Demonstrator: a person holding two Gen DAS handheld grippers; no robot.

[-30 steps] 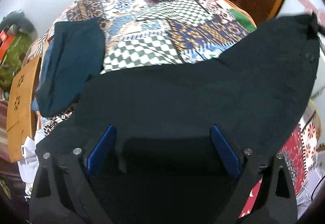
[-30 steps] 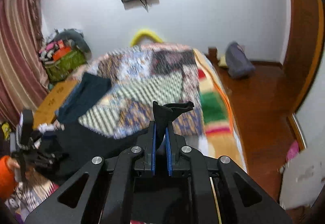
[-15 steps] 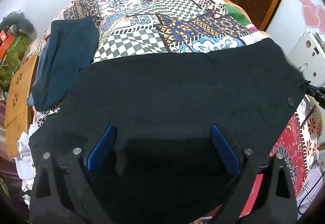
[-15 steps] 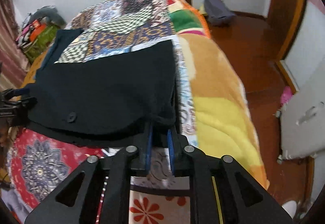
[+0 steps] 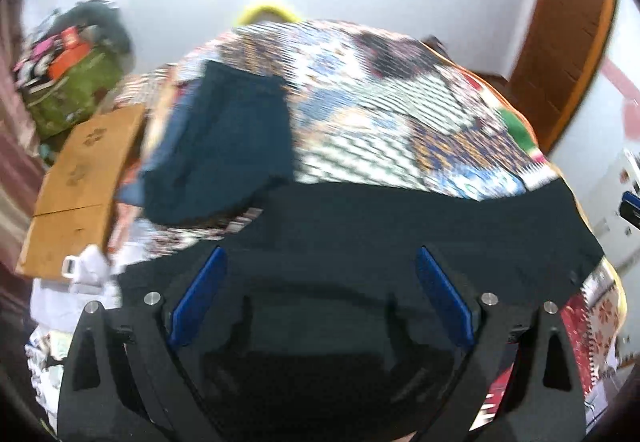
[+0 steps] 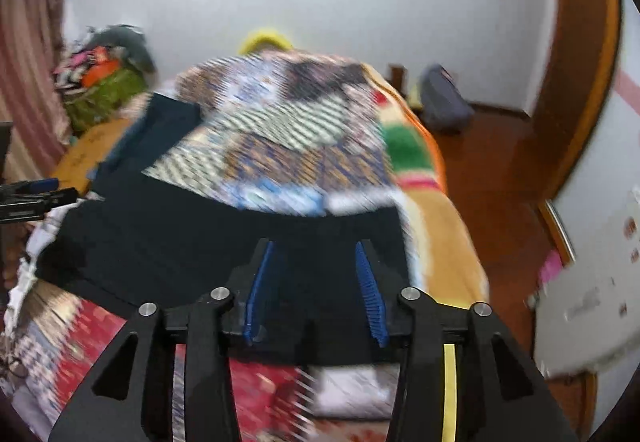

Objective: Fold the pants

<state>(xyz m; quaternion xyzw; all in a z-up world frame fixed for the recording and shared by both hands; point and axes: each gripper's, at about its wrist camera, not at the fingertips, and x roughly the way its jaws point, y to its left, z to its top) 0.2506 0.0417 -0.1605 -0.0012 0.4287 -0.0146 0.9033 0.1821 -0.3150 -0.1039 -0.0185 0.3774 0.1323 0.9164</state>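
The black pants (image 5: 400, 226) lie spread flat across the near end of the bed; they also show in the right wrist view (image 6: 192, 238). My left gripper (image 5: 320, 262) is open above their left part, blue pads wide apart, holding nothing. My right gripper (image 6: 314, 254) is open above their right edge, and nothing is between its pads. The tip of the right gripper shows at the far right of the left wrist view (image 5: 630, 203). The left gripper shows at the left edge of the right wrist view (image 6: 36, 193). Both views are motion-blurred.
A folded dark teal garment (image 5: 228, 145) lies on the patchwork bedspread (image 5: 380, 101) at the left, also in the right wrist view (image 6: 160, 129). A wooden board (image 5: 80, 177) and a clutter pile (image 5: 72, 73) stand left of the bed. A wooden door (image 5: 568, 41) is at the right.
My right gripper has let go of the pants' edge and opened. The pants now lie flat on the bed. Both grippers have tilted up and drawn back a little.
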